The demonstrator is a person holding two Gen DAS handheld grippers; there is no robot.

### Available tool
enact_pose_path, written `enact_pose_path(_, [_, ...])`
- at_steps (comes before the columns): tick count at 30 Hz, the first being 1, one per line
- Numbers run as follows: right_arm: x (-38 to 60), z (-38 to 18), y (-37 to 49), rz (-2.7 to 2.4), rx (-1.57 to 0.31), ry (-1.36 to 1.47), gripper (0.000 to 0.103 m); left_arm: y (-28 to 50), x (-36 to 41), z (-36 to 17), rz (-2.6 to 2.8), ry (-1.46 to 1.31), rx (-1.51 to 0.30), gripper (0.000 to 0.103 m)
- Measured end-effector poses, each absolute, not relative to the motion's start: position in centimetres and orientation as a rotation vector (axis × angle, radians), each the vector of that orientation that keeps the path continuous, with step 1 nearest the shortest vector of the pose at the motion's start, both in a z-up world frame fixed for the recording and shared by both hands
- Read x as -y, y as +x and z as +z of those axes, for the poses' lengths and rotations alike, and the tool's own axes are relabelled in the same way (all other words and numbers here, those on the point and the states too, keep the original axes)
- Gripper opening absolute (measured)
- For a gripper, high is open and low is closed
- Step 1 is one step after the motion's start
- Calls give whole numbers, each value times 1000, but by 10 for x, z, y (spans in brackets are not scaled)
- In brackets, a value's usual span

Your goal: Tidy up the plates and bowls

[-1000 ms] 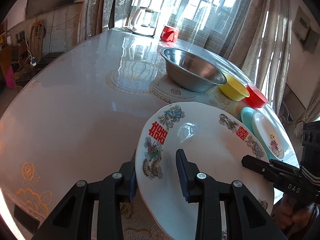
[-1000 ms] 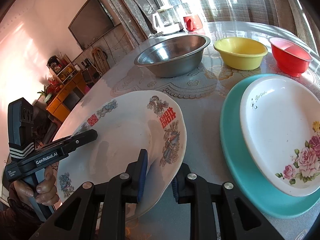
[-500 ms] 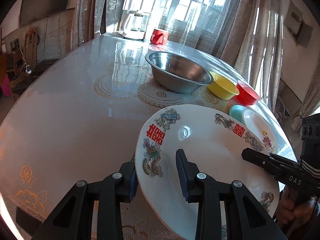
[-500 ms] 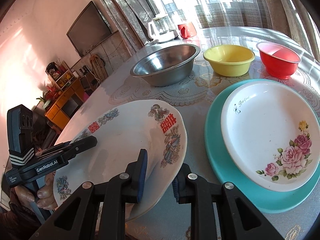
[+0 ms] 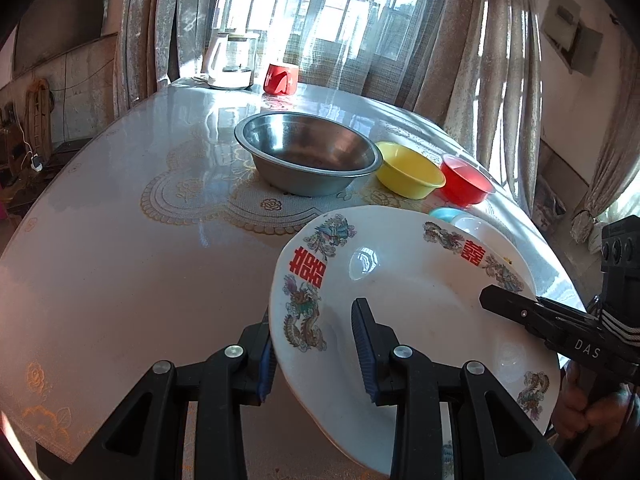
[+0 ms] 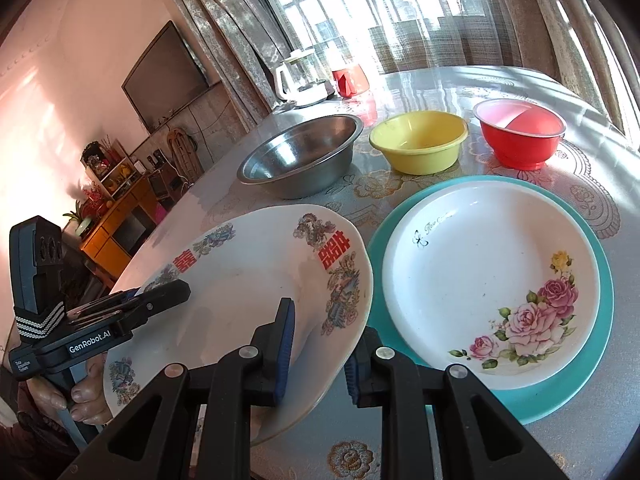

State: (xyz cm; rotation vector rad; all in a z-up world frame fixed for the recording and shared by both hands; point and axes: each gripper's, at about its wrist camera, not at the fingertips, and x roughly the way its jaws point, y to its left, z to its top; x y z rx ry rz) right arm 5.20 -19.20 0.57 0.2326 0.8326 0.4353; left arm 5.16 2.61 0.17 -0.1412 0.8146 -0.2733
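Note:
A large white plate (image 5: pixel 408 288) with red characters and dragon motifs hangs tilted above the table, held from both sides. My left gripper (image 5: pixel 314 320) is shut on its left rim, and my right gripper (image 6: pixel 326 320) is shut on its right rim. Each gripper also shows in the other's view: the right gripper (image 5: pixel 504 300) and the left gripper (image 6: pixel 168 294), each held by a hand. Just right of the held plate (image 6: pixel 248 280), a white rose plate (image 6: pixel 480 280) lies on a teal plate (image 6: pixel 600 320).
Behind the plates stand a steel bowl (image 6: pixel 304 152), a yellow bowl (image 6: pixel 420 140) and a red bowl (image 6: pixel 520 132) in a row. A kettle (image 6: pixel 296 80) and a red cup (image 6: pixel 350 78) sit at the far table edge by the curtained window. The round table (image 5: pixel 120 260) stretches left.
Both grippers have lifted the patterned plate higher and carried it toward the teal and rose plates. In the left wrist view it now covers most of that stack.

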Motion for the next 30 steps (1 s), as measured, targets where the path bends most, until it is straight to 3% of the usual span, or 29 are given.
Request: enact_pose_path(30, [320,10,70,92,-762,292,23,121,121,8,-492,-16,-839,34])
